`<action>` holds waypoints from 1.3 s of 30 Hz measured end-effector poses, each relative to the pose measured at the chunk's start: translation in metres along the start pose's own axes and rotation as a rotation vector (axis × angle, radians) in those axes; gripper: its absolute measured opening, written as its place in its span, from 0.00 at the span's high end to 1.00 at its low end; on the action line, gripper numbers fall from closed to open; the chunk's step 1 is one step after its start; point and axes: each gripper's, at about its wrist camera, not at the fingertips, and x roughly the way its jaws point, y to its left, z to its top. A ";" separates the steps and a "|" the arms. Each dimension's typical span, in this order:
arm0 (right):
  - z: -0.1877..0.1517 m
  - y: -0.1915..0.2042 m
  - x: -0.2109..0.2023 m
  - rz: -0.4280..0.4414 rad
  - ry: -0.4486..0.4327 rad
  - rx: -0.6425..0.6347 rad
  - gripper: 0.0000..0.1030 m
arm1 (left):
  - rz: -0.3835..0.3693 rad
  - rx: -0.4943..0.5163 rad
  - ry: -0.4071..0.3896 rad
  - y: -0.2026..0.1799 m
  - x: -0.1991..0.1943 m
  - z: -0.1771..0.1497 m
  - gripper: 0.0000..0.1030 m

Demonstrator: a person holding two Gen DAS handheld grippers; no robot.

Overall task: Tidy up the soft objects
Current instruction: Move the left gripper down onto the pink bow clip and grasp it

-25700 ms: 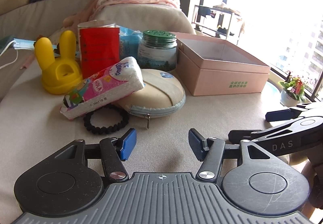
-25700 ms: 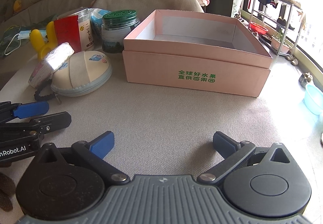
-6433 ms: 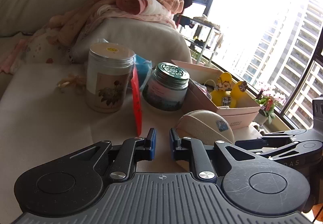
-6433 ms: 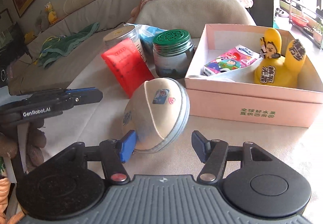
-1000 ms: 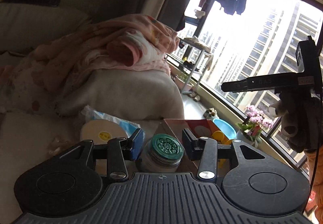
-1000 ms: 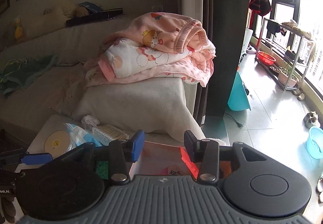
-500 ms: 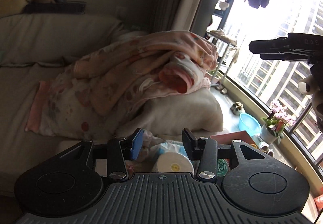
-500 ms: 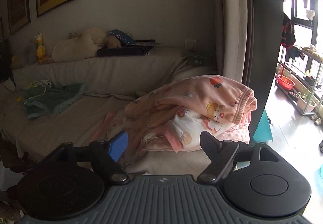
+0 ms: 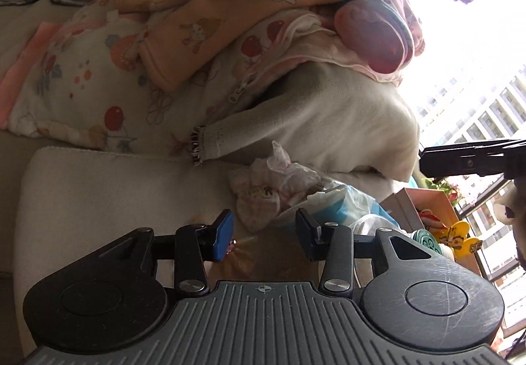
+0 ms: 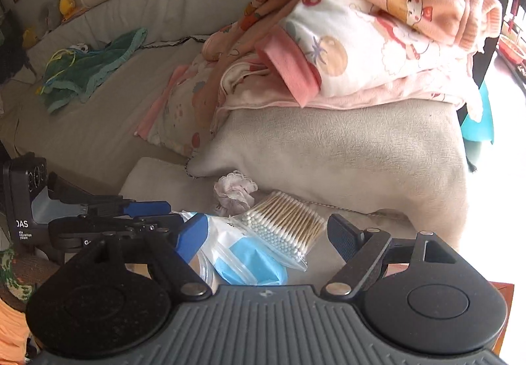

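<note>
Right gripper [image 10: 264,235] at six o'clock, jaws spread wide, nothing pinched between them. Just past the blue pads: bag of swabs [image 10: 285,227], lying across a blue pack [image 10: 250,261]. Crumpled scrunchie [image 10: 234,190] beyond, toward twelve, touching the foot of a grey cushion [image 10: 345,148]. Pink blankets [image 10: 361,33] heaped on top of that cushion, at one o'clock. Left gripper [image 10: 154,212] poking in from nine o'clock, fingers level, gap hard to judge. Green cloth [image 10: 87,69] at ten o'clock on the sofa [image 10: 98,128], well apart. Yellow toy [image 10: 65,0] on the backrest, at eleven.
</note>
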 end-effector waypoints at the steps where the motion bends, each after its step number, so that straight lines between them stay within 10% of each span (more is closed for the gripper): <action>1: -0.001 -0.001 0.007 -0.005 0.003 0.005 0.21 | -0.008 -0.006 -0.001 -0.001 -0.001 -0.001 0.59; 14: 0.009 -0.002 0.045 0.030 0.023 0.037 0.21 | -0.028 0.046 0.124 -0.007 -0.009 -0.035 0.61; 20: 0.002 -0.002 0.042 0.004 0.043 0.023 0.21 | 0.189 0.280 0.004 -0.025 -0.022 -0.036 0.61; 28: -0.003 -0.001 0.028 -0.007 0.023 0.015 0.21 | 0.285 0.189 0.070 -0.022 0.017 -0.013 0.60; 34: -0.010 0.002 0.013 -0.050 0.001 -0.034 0.21 | 0.379 0.396 0.106 -0.031 0.021 -0.029 0.51; 39: -0.014 -0.001 0.008 -0.042 -0.004 -0.033 0.21 | 0.409 0.356 0.097 -0.013 -0.006 -0.031 0.55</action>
